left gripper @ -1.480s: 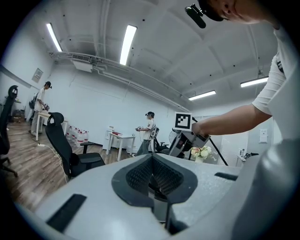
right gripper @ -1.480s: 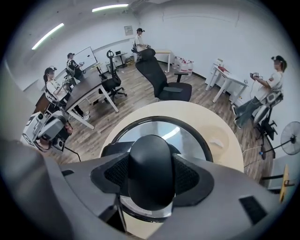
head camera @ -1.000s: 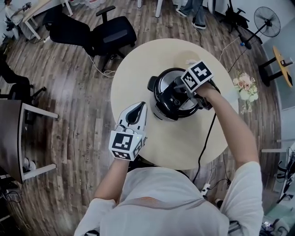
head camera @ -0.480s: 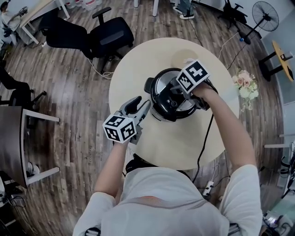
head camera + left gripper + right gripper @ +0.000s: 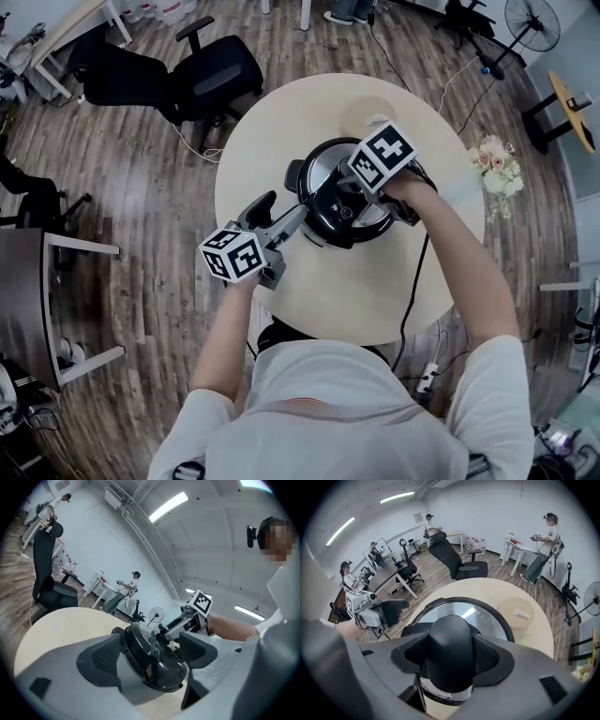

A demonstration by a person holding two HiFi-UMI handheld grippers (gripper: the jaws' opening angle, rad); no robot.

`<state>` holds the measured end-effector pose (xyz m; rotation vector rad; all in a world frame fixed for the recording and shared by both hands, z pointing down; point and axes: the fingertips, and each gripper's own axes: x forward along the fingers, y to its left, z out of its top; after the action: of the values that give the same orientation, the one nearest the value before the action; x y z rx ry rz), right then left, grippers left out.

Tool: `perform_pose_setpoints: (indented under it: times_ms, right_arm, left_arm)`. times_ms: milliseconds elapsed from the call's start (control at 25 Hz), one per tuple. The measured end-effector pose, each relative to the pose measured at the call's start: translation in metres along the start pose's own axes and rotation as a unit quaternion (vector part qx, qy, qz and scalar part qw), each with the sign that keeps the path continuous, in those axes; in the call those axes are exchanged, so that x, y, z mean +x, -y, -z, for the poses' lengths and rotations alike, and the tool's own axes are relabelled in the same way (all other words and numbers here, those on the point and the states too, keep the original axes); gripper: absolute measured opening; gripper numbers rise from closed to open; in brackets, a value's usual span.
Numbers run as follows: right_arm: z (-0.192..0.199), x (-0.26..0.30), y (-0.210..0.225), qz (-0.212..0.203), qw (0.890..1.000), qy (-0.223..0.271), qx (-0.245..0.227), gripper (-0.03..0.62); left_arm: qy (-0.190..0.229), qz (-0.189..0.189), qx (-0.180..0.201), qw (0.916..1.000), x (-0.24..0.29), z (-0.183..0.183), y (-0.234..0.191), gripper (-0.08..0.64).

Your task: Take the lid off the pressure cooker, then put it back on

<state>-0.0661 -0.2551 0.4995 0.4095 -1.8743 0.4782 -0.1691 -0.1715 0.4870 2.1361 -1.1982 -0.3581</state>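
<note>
Head view: right hand-held gripper [image 5: 345, 187] clamps lid knob [image 5: 451, 630]; left hand-held gripper [image 5: 284, 204] just opened, empty, beside cooker [image 5: 315, 225]

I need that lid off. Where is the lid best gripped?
By the tall black knob at the centre of the lid, from above: it stands upright, with sides two jaws can pinch. The right gripper is shut on it that way.

Left gripper [image 5: 279, 210] lies level, jaws just opened wide, pressing on nothing; right gripper [image 5: 352, 187] points steeply down, jaws clamped on the lid knob [image 5: 451, 639].
</note>
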Motion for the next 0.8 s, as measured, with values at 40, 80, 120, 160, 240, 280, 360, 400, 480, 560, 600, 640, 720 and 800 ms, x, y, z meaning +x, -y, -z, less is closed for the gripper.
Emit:
perform_pose_setpoints:
  times_ms: [40, 80, 120, 160, 240, 280, 360, 400, 480, 560, 600, 640, 720, 800]
  right_arm:
    - [0.0, 0.0, 0.0, 0.0, 1.0, 0.0, 0.0, 0.281]
    - [0.0, 0.0, 0.0, 0.0, 1.0, 0.0, 0.0, 0.281]
    - [0.001, 0.0, 0.0, 0.0, 1.0, 0.001, 0.0, 0.281]
    - [0.001, 0.001, -0.001, 0.0, 1.0, 0.001, 0.0, 0.281]
    - [0.002, 0.001, -0.001, 0.0, 1.0, 0.002, -0.001, 0.281]
    - [0.002, 0.001, 0.0, 0.0, 1.0, 0.002, -0.001, 0.281]
    - [0.003, 0.001, -0.001, 0.001, 1.0, 0.003, -0.001, 0.281]
    - [0.003, 0.001, -0.001, 0.001, 1.0, 0.003, -0.001, 0.281]
    - [0.001, 0.001, -0.001, 0.002, 1.0, 0.005, -0.002, 0.281]
    - [0.001, 0.001, 0.0, 0.002, 1.0, 0.006, -0.002, 0.281]
    - [0.001, 0.001, 0.0, 0.003, 1.0, 0.007, -0.002, 0.281]
    - [0.001, 0.001, 0.0, 0.003, 1.0, 0.007, -0.002, 0.281]
    - [0.001, 0.001, -0.001, 0.002, 1.0, 0.007, -0.002, 0.281]
    - [0.001, 0.001, -0.001, 0.002, 1.0, 0.007, -0.003, 0.281]
  left_arm:
    - [-0.001, -0.001, 0.002, 1.0, 0.001, 0.0, 0.0, 0.382]
    - [-0.002, -0.002, 0.003, 1.0, 0.002, 0.0, -0.001, 0.382]
    - [-0.001, -0.002, 0.0, 1.0, 0.003, 0.0, -0.002, 0.382]
    - [0.001, -0.002, -0.006, 1.0, 0.003, 0.0, -0.005, 0.382]
    - [0.014, -0.002, -0.036, 0.9992, 0.004, -0.002, -0.014, 0.382]
    - [0.023, 0.0, -0.062, 0.9978, 0.005, -0.003, -0.02, 0.382]
    - [0.042, 0.013, -0.138, 0.9894, 0.007, -0.003, -0.035, 0.382]
    - [0.053, 0.025, -0.187, 0.9805, 0.008, -0.003, -0.043, 0.382]
    - [0.082, 0.054, -0.292, 0.9513, 0.012, -0.003, -0.059, 0.382]
    - [0.108, 0.076, -0.373, 0.9184, 0.016, 0.0, -0.076, 0.382]
    - [0.115, 0.083, -0.399, 0.9059, 0.018, 0.003, -0.085, 0.382]
    - [0.116, 0.088, -0.417, 0.8973, 0.021, 0.007, -0.091, 0.38]
    - [0.11, 0.094, -0.434, 0.8893, 0.027, 0.014, -0.099, 0.38]
    - [0.1, 0.099, -0.44, 0.8869, 0.033, 0.017, -0.102, 0.38]
